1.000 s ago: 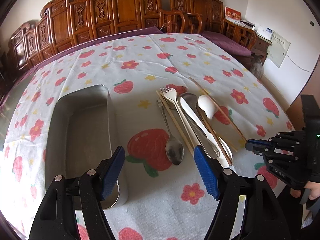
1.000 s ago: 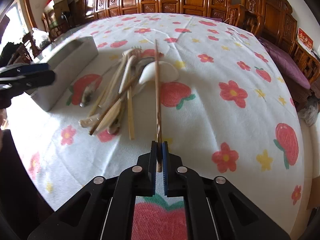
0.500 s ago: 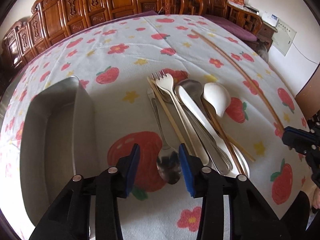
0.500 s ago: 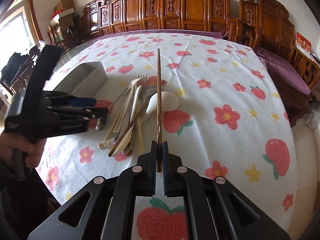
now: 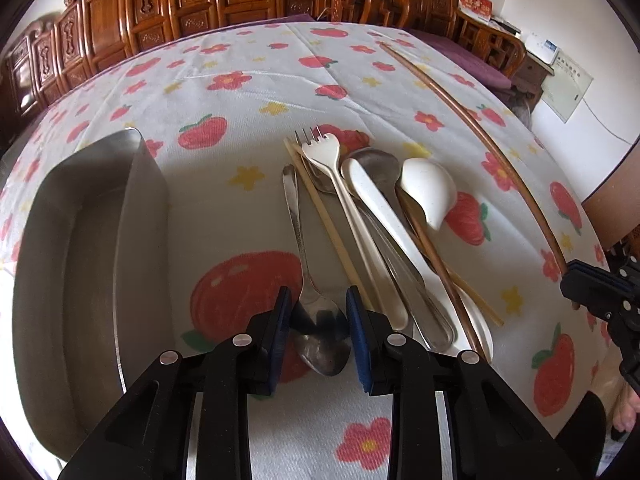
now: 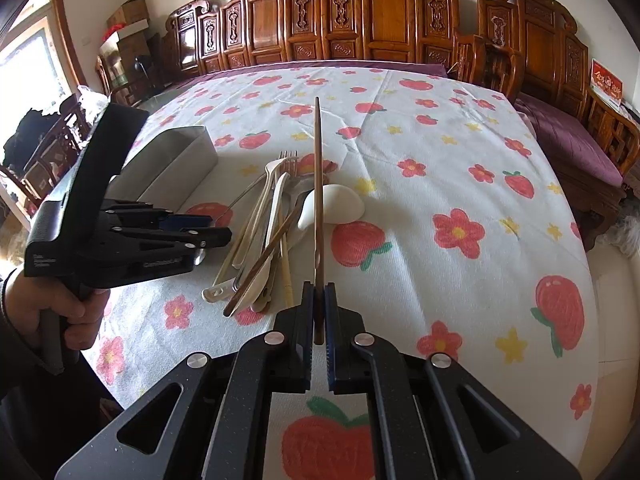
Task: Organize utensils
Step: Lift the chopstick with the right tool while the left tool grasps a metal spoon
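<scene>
Metal spoon between the closing left fingers

The left gripper [image 5: 318, 320] straddles the metal spoon [image 5: 316, 320] bowl on the tabletop [image 5: 248, 92], pads not yet touching; the right gripper [image 6: 319, 308] clamps a brown chopstick [image 6: 317, 200] raised off it.

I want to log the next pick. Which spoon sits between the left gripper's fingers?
The small metal spoon at the left edge of the pile, its bowl between the closing left gripper fingers. The white ceramic spoon and the large metal spoon lie further right.

Both wrist cameras look steeply down, close over the table; both show the utensil pile [image 5: 372, 236] toward 12 o'clock.
</scene>
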Tool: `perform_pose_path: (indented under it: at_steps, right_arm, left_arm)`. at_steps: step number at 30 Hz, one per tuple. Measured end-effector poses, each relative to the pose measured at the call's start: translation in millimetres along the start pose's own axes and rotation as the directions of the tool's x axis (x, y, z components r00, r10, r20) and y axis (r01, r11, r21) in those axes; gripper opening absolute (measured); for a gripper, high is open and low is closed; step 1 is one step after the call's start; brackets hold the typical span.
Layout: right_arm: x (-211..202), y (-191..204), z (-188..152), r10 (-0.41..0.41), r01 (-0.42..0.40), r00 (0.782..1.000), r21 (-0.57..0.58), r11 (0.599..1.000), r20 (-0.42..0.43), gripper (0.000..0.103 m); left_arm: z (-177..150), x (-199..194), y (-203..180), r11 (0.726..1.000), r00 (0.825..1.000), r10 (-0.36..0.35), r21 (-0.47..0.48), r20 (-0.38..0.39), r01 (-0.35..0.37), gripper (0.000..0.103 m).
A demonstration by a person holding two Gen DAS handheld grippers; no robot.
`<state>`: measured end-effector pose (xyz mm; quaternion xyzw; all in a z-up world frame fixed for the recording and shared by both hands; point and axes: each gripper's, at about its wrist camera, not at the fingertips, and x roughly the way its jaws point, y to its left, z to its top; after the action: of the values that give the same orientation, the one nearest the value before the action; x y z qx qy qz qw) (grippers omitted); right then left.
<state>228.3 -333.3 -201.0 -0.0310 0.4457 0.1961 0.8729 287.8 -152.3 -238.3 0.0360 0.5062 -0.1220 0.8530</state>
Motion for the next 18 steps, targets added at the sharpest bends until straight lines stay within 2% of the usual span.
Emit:
perform_pose_path:
  at_steps: [18]
  right_arm:
    - [-9, 18, 5, 0.001, 0.0, 1.0, -0.043, 0.999, 0.02, 0.006]
  left_arm:
    - [6, -60, 7, 0.997, 0.995, 0.042, 0.053, 0.093, -0.047, 0.025]
